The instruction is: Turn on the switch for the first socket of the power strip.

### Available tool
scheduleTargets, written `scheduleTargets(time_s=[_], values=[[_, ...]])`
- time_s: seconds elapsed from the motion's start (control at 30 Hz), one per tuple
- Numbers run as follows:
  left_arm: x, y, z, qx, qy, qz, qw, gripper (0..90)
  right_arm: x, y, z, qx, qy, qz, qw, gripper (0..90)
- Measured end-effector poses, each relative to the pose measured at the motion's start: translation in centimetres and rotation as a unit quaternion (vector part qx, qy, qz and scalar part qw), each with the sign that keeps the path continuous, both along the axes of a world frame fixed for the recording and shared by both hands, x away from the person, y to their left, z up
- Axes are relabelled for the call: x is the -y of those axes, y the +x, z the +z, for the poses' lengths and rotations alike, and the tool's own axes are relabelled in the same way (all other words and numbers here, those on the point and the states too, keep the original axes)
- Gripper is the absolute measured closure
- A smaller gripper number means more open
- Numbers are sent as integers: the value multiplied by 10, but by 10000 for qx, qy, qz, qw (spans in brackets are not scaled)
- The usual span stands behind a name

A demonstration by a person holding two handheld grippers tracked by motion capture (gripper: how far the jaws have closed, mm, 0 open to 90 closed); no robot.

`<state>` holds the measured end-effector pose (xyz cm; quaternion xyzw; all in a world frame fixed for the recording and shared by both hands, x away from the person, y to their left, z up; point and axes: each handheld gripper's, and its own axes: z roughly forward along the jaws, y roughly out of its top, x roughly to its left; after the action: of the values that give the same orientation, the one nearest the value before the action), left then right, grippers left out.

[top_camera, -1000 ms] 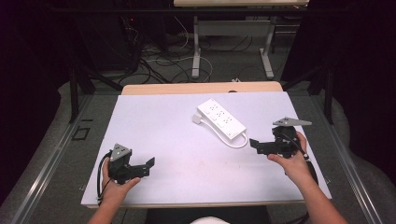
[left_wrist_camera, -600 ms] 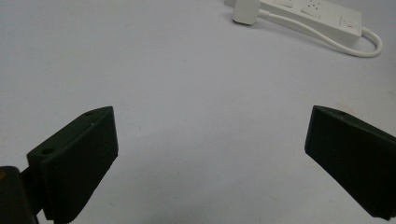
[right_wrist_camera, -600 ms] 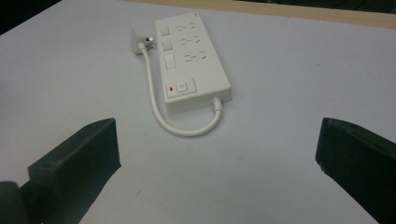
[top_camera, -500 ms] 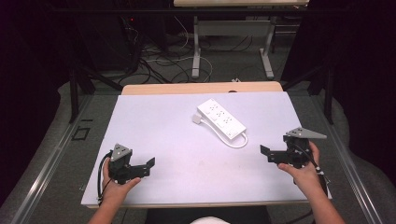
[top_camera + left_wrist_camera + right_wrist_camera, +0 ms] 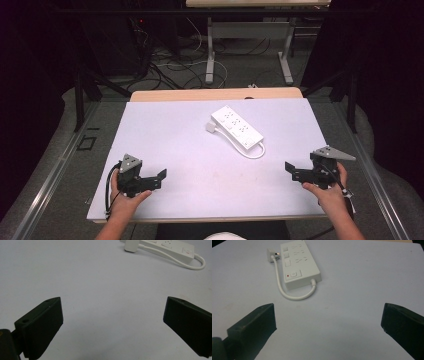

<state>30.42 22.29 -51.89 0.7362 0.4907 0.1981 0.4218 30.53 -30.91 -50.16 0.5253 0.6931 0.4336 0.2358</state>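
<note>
Lying beyond both jaws: power strip (image 5: 237, 127)

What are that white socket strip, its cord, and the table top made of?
The power strip looks like hard white plastic, smooth with a slight sheen and moulded socket holes. Its cord bends in a soft loop, so probably rubbery or vinyl sheathing. The table top appears matt pale laminate or a sheet; its far edge shows wood-coloured board.

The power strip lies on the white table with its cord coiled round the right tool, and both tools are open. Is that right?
Not quite. The cord loops beside the power strip on the table, apart from the right tool, as the right gripper view shows. Both tools are open.
</note>
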Motion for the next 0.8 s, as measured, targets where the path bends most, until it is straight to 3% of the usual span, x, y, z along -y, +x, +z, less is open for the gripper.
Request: scheduleTargets(time_s=[0.4,0.63,0.67,0.7,0.8], values=[[-1,0,0,15,12,-10,10000,24,14,1,-17,134,-32,-344,9993,0],[0,0,0,26,-14,-2,10000,24,22,2,-23,-21,12,-432,9991,0],[0,0,0,25,-14,-3,10000,24,22,4,-26,63,59,-484,9988,0],[0,0,0,26,-9,-7,10000,24,22,3,-26,-54,128,-497,9987,0],[0,0,0,26,-18,-13,10000,24,26,5,-29,-90,95,-547,9984,0]])
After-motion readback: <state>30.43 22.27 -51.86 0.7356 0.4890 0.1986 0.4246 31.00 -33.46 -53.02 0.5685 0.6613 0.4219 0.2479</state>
